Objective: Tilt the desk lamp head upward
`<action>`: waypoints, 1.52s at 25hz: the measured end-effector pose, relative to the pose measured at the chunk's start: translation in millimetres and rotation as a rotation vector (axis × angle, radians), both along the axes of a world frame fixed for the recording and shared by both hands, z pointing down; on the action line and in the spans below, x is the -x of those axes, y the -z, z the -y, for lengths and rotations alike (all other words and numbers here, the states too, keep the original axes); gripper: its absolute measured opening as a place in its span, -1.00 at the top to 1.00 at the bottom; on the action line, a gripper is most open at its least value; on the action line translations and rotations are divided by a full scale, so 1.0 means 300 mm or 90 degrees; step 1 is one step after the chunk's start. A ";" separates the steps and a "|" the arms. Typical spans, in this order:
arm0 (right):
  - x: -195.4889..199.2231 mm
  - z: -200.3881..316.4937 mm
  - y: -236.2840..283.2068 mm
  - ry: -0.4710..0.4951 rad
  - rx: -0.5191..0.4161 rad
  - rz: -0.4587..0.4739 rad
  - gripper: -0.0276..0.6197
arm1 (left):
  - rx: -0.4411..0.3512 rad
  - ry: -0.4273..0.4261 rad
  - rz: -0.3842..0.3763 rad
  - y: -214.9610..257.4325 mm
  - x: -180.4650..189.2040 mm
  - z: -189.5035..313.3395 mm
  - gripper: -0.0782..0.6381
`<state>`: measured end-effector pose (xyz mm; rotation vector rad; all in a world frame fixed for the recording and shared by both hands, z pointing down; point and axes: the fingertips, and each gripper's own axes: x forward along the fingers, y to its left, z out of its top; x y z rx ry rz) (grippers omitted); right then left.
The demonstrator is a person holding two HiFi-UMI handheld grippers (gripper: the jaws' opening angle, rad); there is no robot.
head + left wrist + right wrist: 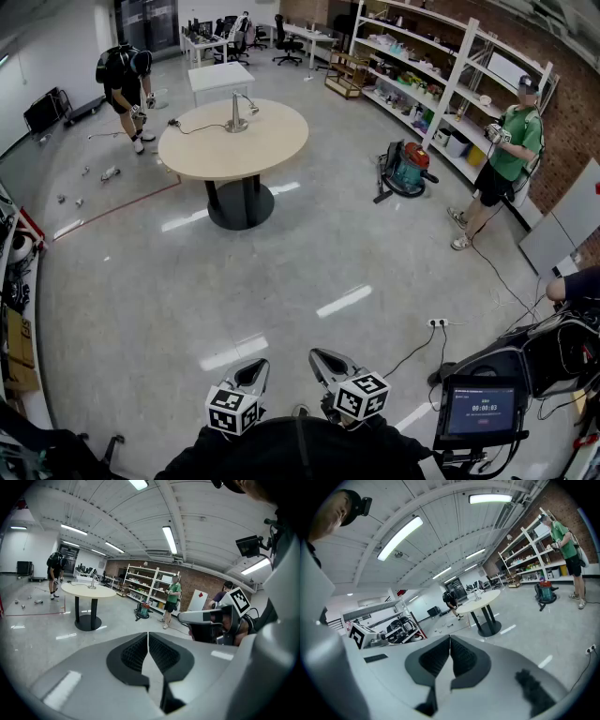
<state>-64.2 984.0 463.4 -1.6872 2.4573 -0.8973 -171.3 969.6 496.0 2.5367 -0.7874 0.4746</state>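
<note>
Both grippers are shut tight and hold nothing. The left gripper (251,370) and the right gripper (328,361) sit close to the person's body. The desk lamp (238,112) stands on the round table (272,141), far across the floor from them. I think the walk over could go wrong, because a foot could catch the cable (412,352) lying on the floor. Boxes (457,143) sit on the shelves (441,84), but they are too small to see what is inside.
</note>
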 end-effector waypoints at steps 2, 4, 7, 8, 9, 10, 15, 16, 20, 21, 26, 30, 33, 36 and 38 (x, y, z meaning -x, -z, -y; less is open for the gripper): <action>-0.010 -0.009 0.006 0.007 -0.003 0.000 0.90 | 0.000 -0.001 0.009 0.002 -0.015 -0.020 0.73; -0.023 -0.015 0.010 0.016 -0.002 0.003 0.90 | 0.000 0.001 0.017 0.007 -0.033 -0.037 0.73; -0.012 -0.020 0.002 0.037 0.010 0.020 0.90 | 0.006 0.020 0.028 0.016 -0.024 -0.056 0.73; -0.002 -0.017 -0.008 0.045 0.016 0.025 0.90 | 0.011 0.031 0.029 0.011 -0.011 -0.052 0.73; 0.002 -0.005 -0.021 0.052 0.021 0.028 0.90 | 0.017 0.043 0.028 0.002 -0.003 -0.040 0.73; 0.000 0.013 -0.035 0.058 0.025 0.029 0.90 | 0.023 0.052 0.027 -0.010 -0.002 -0.021 0.73; 0.012 0.104 -0.049 0.059 0.042 0.019 0.90 | 0.036 0.047 0.017 -0.027 0.002 0.061 0.73; 0.014 0.125 -0.048 0.055 0.045 0.017 0.90 | 0.035 0.043 0.012 -0.025 0.004 0.083 0.73; 0.015 0.224 -0.015 0.035 0.044 -0.005 0.90 | 0.032 0.038 -0.012 0.002 0.016 0.201 0.73; 0.027 0.250 0.000 0.029 0.042 -0.013 0.90 | 0.028 0.033 -0.018 0.015 0.029 0.231 0.73; 0.143 0.428 0.006 0.009 0.047 -0.048 0.90 | 0.024 0.003 -0.045 0.012 0.121 0.435 0.73; 0.235 0.516 0.001 -0.011 0.064 -0.065 0.90 | 0.038 -0.013 -0.064 -0.001 0.210 0.536 0.73; 0.284 0.589 -0.027 -0.010 0.075 -0.076 0.90 | 0.047 -0.017 -0.071 -0.038 0.246 0.619 0.73; 0.319 0.643 -0.029 -0.010 0.083 -0.085 0.90 | 0.058 -0.017 -0.076 -0.051 0.279 0.675 0.73; 0.327 0.670 -0.034 -0.009 0.087 -0.093 0.90 | 0.063 -0.017 -0.078 -0.061 0.284 0.701 0.73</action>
